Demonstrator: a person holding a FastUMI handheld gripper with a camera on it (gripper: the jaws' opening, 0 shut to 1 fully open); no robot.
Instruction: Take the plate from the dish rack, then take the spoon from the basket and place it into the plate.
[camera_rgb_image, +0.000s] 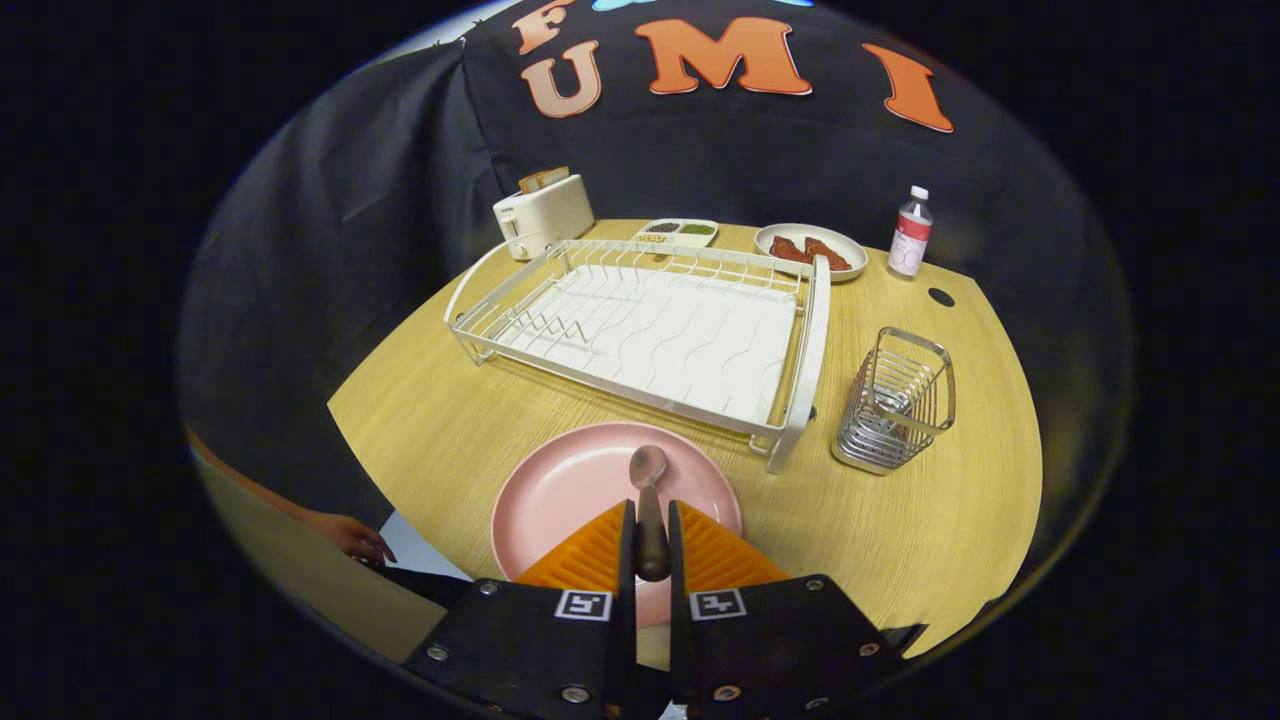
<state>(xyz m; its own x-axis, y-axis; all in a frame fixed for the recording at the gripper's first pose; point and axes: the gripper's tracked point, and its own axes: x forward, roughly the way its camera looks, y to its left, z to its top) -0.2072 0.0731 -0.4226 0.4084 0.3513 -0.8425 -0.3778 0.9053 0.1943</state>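
Clamped between my hand-held gripper's (651, 545) two fingers is the spoon (649, 505), gripped by the handle so its bowl points ahead toward 12 o'clock. I hold it low over the plate (560, 490), which lies flat on the counter (450, 420) just under and ahead of the fingers, with the spoon's bowl above its middle. I judge the plate is already out of the rack (650, 330) and what remains is to lower and let go; holding the handle end keeps the bowl free to touch down first. From the plate, the rack sits at 12 o'clock, bare of dishes, its near corner close to the plate's rim. The wire basket (895, 400) stands at 2 o'clock, well apart from the plate. Farther back are a toaster (543, 215) at 11 o'clock, a small tray (678, 231), a dish of food (810, 250) and a bottle (910, 232) at 1 o'clock. Nothing lies between the spoon and the plate, so I expect a clear drop. A hand (350, 535) rests off the counter at 9 o'clock, away from the work.
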